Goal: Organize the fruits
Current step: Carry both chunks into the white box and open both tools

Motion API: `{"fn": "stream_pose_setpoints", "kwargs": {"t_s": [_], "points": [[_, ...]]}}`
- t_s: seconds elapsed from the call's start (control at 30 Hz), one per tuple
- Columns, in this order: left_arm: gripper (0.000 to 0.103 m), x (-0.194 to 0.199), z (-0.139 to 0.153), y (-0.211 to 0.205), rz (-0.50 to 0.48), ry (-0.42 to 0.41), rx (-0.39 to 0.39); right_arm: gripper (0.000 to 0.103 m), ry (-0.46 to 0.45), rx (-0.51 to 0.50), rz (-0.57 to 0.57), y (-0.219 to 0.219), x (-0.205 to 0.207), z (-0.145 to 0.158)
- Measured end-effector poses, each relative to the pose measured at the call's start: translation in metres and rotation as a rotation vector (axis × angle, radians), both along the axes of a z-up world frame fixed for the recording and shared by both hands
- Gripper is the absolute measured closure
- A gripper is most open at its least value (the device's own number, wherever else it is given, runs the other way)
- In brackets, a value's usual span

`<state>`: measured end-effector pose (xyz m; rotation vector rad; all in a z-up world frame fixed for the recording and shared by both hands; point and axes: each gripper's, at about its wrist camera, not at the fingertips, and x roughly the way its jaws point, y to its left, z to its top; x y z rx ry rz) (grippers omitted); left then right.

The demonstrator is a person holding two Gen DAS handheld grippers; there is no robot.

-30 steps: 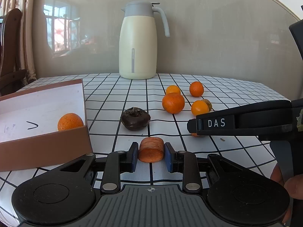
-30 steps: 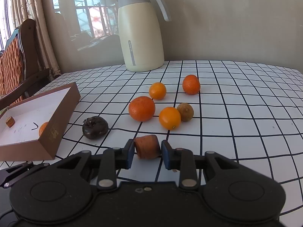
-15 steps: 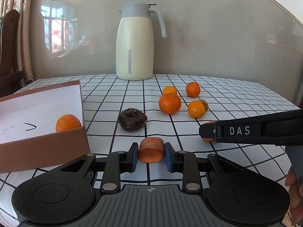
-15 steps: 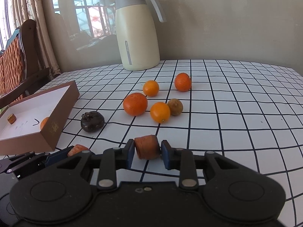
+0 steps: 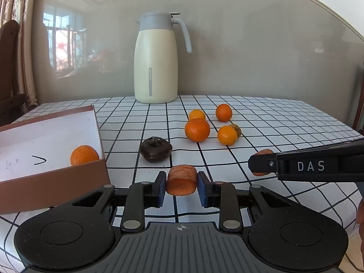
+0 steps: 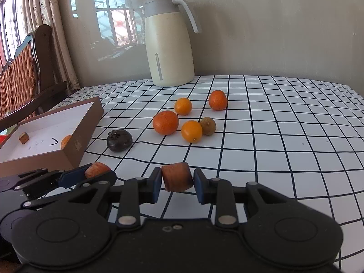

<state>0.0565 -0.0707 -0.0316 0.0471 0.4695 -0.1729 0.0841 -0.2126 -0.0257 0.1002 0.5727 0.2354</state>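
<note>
My left gripper [image 5: 181, 187] is shut on an orange carrot chunk [image 5: 181, 179], held above the checked table near the brown box [image 5: 54, 179]. My right gripper [image 6: 177, 183] is shut on a darker carrot chunk [image 6: 177, 178]; it shows from the side in the left wrist view [image 5: 261, 166]. The box holds an orange [image 5: 83, 155] and a small brown piece [image 6: 23, 137]. On the table lie several oranges [image 5: 197, 129], a brownish small fruit [image 6: 208, 126] and a dark round fruit [image 5: 155, 149].
A cream thermos jug [image 5: 157, 59] stands at the back of the table against the wall. A wooden chair [image 6: 25, 72] stands at the left beside curtains. The table's right edge [image 5: 350, 127] falls away at the right.
Both grippers have drawn back toward the table's near side, still holding their chunks. The fruits look farther off in both views. The right gripper has shifted right in the left wrist view.
</note>
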Motion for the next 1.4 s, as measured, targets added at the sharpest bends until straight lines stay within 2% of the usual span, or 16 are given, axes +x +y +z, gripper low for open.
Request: {"fn": "stream_pose_setpoints", "kwargs": {"t_s": [0.23,0.53,1.0,1.4], "points": [[0.073,-0.009,0.006,0.007,-0.01,-0.014,0.0,0.081,-0.001,-0.005,0.022,0.005,-0.009,0.002],[0.073,-0.024,0.023,0.029,0.016,-0.081,-0.012,0.081,-0.067,0.039,0.061,0.015,-0.015,0.017],[0.073,-0.038,0.037,0.097,0.164,-0.132,-0.03,0.081,-0.154,0.081,0.183,0.07,-0.011,0.034],[0.073,-0.045,0.038,0.148,0.294,-0.146,-0.05,0.081,-0.182,0.099,0.258,0.115,-0.006,0.037]]}}
